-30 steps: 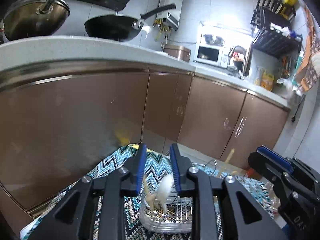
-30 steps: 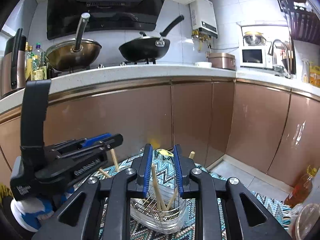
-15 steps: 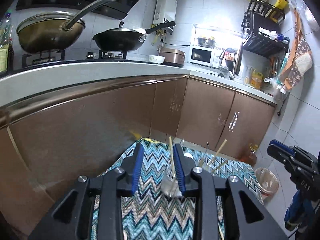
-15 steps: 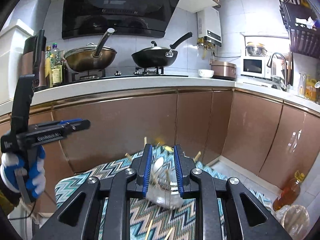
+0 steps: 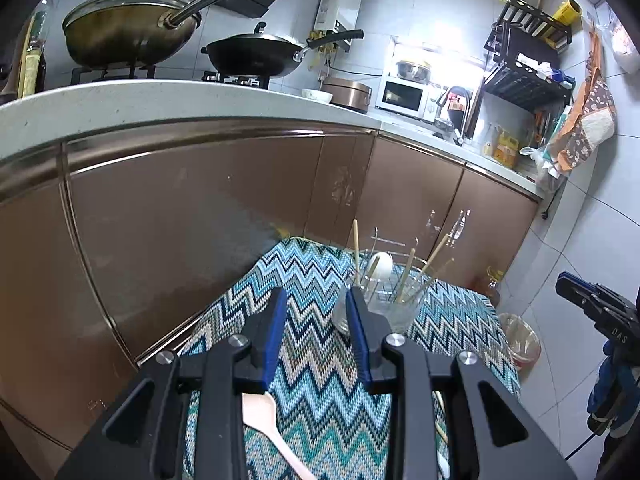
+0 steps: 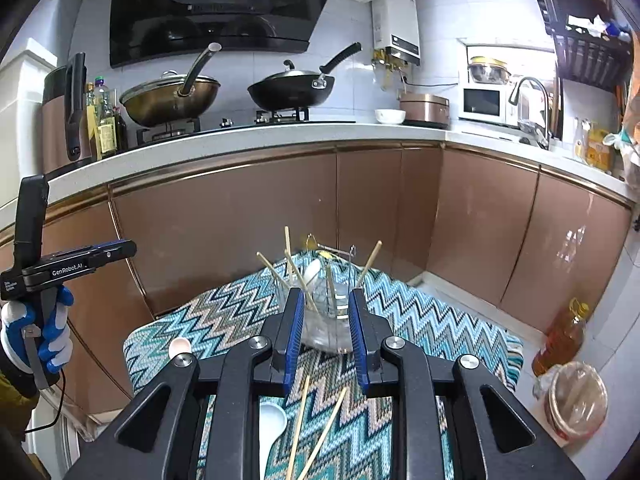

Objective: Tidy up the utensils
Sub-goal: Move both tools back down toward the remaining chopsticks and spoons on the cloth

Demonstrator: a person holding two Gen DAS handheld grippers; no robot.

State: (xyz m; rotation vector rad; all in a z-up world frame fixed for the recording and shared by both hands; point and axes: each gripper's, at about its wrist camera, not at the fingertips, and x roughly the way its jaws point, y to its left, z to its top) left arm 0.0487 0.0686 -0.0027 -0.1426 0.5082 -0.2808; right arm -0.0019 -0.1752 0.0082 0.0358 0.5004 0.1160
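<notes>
Left wrist view: the left gripper (image 5: 316,300) hangs above the zigzag-patterned cloth (image 5: 316,384) with its jaws parted and nothing between them. The clear utensil holder (image 5: 380,306) stands on the cloth just beyond the right-hand jaw tip, holding upright chopsticks (image 5: 406,276) and a white spoon (image 5: 380,266). A pale wooden spoon (image 5: 266,420) lies on the cloth below and behind the left-hand jaw. Right wrist view: the right gripper (image 6: 325,300) also has its jaws apart and empty; the holder (image 6: 326,320) appears framed in the gap but sits beyond the tips, with no pad seen touching it. Two loose chopsticks (image 6: 316,428) lie on the cloth (image 6: 420,320) beneath the jaws, and a white ceramic spoon (image 6: 272,424) lies below the left-hand jaw.
</notes>
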